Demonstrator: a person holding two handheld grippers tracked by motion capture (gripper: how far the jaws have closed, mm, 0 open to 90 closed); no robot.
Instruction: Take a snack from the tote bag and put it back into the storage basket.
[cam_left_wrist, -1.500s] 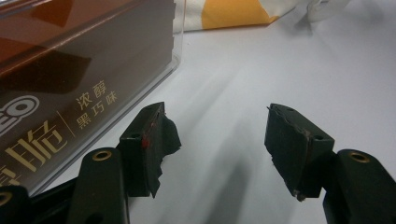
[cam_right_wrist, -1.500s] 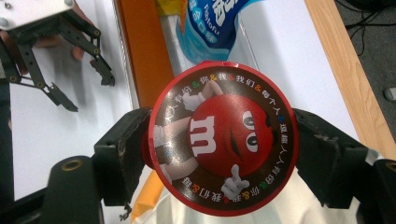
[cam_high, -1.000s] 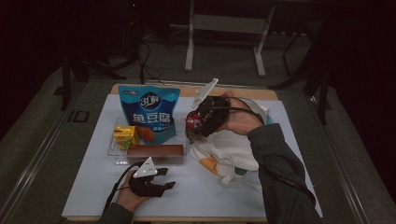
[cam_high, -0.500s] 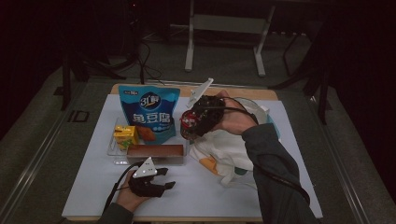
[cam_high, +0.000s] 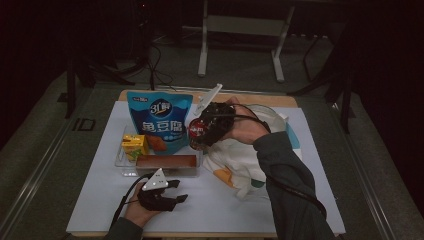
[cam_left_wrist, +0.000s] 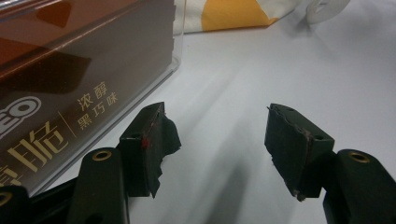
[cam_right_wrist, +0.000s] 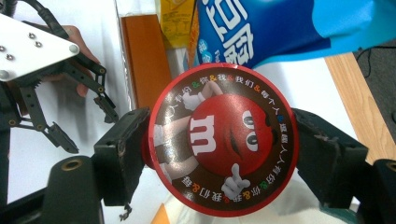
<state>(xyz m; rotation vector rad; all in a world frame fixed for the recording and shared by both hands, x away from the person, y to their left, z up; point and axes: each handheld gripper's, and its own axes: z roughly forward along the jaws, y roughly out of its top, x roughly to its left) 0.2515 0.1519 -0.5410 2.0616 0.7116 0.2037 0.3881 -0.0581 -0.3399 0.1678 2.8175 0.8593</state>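
A: Since the earlier frame, right tongs (cam_high: 200, 131) have carried the candy tub (cam_high: 196, 131) leftward, nearer the blue bag (cam_high: 161, 120).
B: High view: tub clear of the tote (cam_high: 235, 160), not yet in the tray (cam_high: 121, 161). Left tongs (cam_high: 172, 192) rest open, empty.
A: Left gripper view: jaws apart beside the brown box (cam_left_wrist: 70, 84).
B: Right gripper view: pads (cam_right_wrist: 123, 156) clamp the tub (cam_right_wrist: 223, 140). Bag (cam_right_wrist: 275, 28), box and juice carton (cam_right_wrist: 176, 21) crowd the tray, in my judgement.

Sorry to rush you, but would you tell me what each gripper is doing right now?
Left gripper: open, nothing between its jaws, resting on the table beside the brown box.
Right gripper: shut on the red M&M's tub, held above the table.
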